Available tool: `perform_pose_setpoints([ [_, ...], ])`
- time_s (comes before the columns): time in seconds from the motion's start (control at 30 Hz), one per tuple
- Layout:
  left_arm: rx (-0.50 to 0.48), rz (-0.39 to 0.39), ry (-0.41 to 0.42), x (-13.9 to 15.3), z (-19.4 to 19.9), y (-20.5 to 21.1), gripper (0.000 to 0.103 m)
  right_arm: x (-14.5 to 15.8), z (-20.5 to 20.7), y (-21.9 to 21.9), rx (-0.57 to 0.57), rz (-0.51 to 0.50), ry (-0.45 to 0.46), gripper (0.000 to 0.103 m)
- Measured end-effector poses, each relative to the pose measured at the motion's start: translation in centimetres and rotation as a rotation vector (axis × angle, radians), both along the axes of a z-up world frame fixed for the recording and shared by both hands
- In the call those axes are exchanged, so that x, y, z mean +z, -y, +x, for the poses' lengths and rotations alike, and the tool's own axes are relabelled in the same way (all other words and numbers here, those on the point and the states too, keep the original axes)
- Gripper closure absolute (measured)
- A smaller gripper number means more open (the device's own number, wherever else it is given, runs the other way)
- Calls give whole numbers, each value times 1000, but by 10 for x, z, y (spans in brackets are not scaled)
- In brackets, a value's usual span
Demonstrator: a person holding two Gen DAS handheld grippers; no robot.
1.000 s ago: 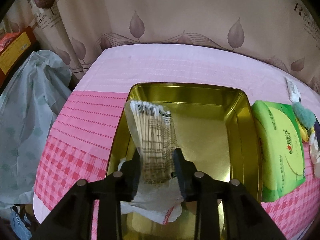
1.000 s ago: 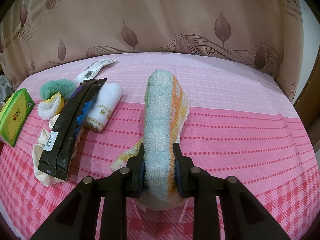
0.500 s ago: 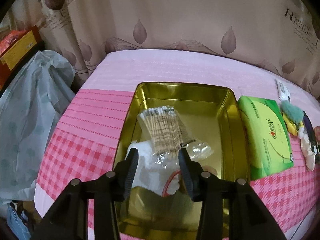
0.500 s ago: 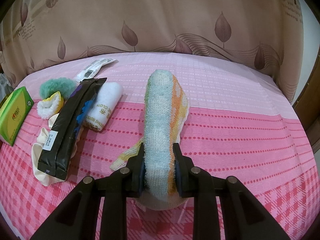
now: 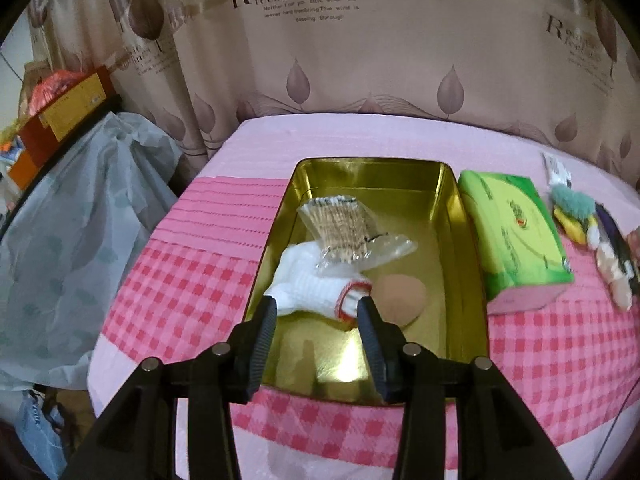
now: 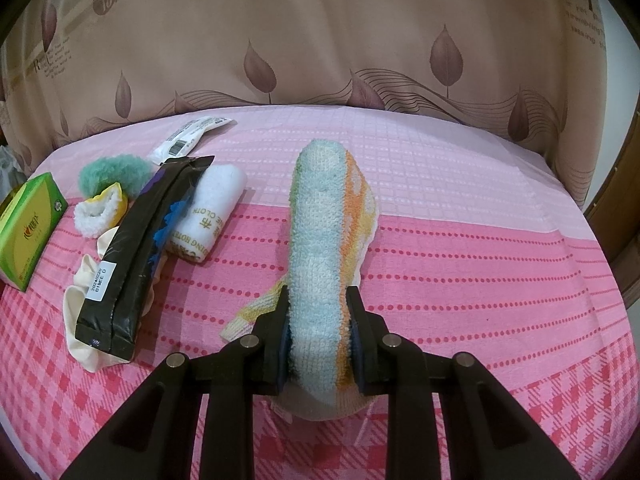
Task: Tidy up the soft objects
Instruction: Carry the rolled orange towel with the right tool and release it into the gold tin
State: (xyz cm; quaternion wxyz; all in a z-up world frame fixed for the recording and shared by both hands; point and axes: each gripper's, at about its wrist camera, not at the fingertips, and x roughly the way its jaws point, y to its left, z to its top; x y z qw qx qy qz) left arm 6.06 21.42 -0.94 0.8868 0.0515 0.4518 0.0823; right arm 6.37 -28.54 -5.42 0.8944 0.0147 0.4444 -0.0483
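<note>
A: Which way does the rolled towel (image 6: 324, 272) run?

B: Its long axis points straight away from the right gripper (image 6: 317, 332), toward the leaf-print curtain (image 6: 320, 48). The near end is pinched between the two black fingers, pads pressed into the terry; the far end rests on the pink cloth (image 6: 460, 248).

A: And what lies around the towel?

B: To its left, a white roll of cleaning cloth (image 6: 210, 216), then a long black packet (image 6: 136, 256) lying over a cream fabric piece (image 6: 80, 316). Further left a teal fluffy thing (image 6: 112, 172), a yellow-and-white fluffy piece (image 6: 102, 210) and a green tissue pack (image 6: 28, 224). A small white sachet (image 6: 188, 138) sits nearer the curtain. Nothing blocks the towel.

A: What does the other camera add?

B: Only the left view shows the gold tin tray (image 5: 464, 248), just left of the tissue pack. Inside lie a clear bag of cotton swabs (image 5: 340, 224), stems running toward the tray's far-left corner, overlapping a white knit glove (image 5: 316, 284), with a tan round pad (image 5: 400, 298) beside it.

A: The left gripper (image 5: 318, 312)?

B: Its jaws have just been opening and now stand wide over the tray's near end, gripping nothing. Left of the tray, off the table, sits a pale plastic bag (image 5: 68, 240)
</note>
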Motion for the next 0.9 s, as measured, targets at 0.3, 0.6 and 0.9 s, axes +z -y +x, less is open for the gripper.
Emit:
perform_pose_setpoints([
  [0.3, 45, -8, 26, -9, -14, -7, 60, 3, 2, -3, -34, -11, -19, 83],
  [0.6, 96, -15, 54, -16, -22, -22, 60, 17, 3, -5, -53, -21, -14, 85],
  [0.9, 123, 5, 96, -19, -26, -29, 60, 52, 7, -33, -12, -45, 28, 85],
])
